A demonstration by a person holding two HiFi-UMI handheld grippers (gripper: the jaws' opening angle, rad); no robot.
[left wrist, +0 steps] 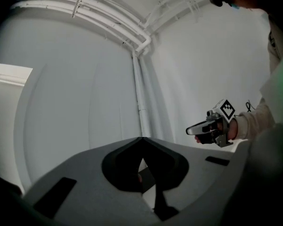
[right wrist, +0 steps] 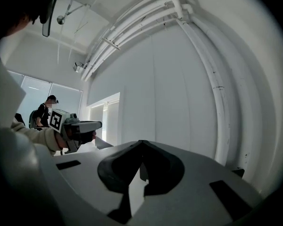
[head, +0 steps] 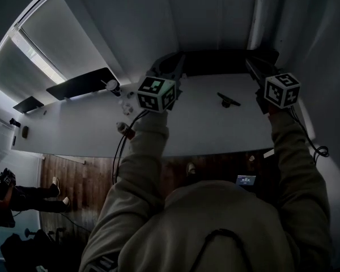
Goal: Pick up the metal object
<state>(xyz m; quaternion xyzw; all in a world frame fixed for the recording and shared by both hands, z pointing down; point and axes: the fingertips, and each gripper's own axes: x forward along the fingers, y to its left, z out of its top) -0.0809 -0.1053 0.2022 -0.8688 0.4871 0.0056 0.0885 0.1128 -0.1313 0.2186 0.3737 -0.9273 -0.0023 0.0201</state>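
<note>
**Item: metal object, not yet lifted**

Location: the metal object (head: 228, 100) lies on the white worktop (head: 204, 130), in the open stretch between the two raised grippers and nearer the right one. Nothing touches it.

Description: small, dark and low, with a bar and a short stem crossing it (finer detail is too small to tell).

Handling, as judged: rigid and dense for its size. It is likely smooth enough to slide on the worktop if nudged, and it is not fragile. The best hold is probably across the narrow stem or bar, with the jaws coming down from above.

Grippers: the left gripper (left wrist: 141, 139) is clenched with nothing between its jaws. The right gripper (right wrist: 141, 142) is likewise closed and empty. Both are held above the worktop and aimed at the wall, so either would have to open before a grasp.

Surface: plain, white and matt, with a few small bits (head: 124, 128) well off to the left.

Room: white walls, pipes (left wrist: 139, 93) running along the ceiling and down a corner, a wooden floor (head: 96, 174), and another person (head: 11, 197) at the far left.
</note>
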